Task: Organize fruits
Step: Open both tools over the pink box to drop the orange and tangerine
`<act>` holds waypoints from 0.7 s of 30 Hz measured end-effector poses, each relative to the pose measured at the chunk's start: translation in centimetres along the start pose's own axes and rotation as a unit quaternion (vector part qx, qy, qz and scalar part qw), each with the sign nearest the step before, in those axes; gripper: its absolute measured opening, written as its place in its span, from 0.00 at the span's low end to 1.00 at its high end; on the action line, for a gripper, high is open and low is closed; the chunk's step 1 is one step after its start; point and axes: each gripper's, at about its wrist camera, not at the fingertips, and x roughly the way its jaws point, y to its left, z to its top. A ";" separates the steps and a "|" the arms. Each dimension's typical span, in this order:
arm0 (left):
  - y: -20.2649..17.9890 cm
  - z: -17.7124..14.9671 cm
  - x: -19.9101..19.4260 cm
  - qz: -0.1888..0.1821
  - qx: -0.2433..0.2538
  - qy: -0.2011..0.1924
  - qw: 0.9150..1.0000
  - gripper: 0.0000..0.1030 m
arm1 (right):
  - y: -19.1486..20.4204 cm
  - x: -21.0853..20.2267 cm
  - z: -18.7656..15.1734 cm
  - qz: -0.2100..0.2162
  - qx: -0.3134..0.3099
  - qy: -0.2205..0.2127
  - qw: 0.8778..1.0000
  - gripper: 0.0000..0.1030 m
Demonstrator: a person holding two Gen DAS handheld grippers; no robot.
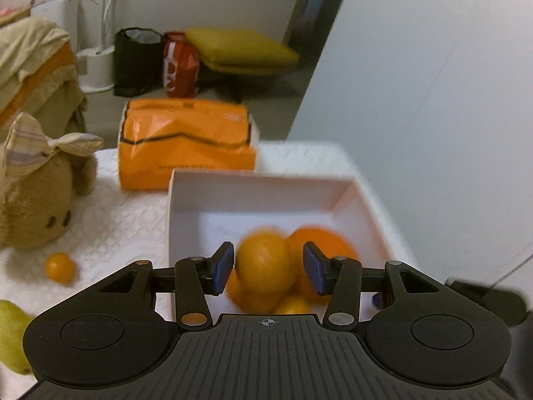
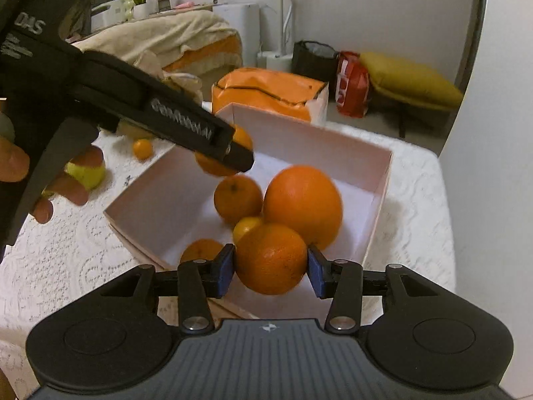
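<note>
A white box stands on the lace-covered table and holds several oranges, among them a large orange. My left gripper hangs over the box, shut on a small orange. The right wrist view shows that gripper from the side, its orange at its tip. My right gripper is over the box's near side with another orange between its blue pads. The pads stand just off its sides, so the gripper is open.
A small orange and a yellow-green fruit lie on the cloth left of the box. A plush toy sits far left. An orange bag stands behind the box. A person's fingers grip the left handle.
</note>
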 end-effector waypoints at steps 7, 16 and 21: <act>0.6 0.5 -3.8 -0.038 -0.033 -0.083 0.995 0.49 | 0.4 -2.2 0.3 -0.038 -0.020 -0.050 0.998 0.64; 4.4 -6.8 -10.7 0.093 -0.056 -0.129 0.986 0.49 | 1.2 -3.7 0.0 -0.065 -0.045 -0.079 0.994 0.68; 9.5 -12.1 -13.6 0.174 -0.121 -0.119 0.970 0.49 | 4.0 -4.0 0.3 -0.058 -0.089 -0.085 0.991 0.70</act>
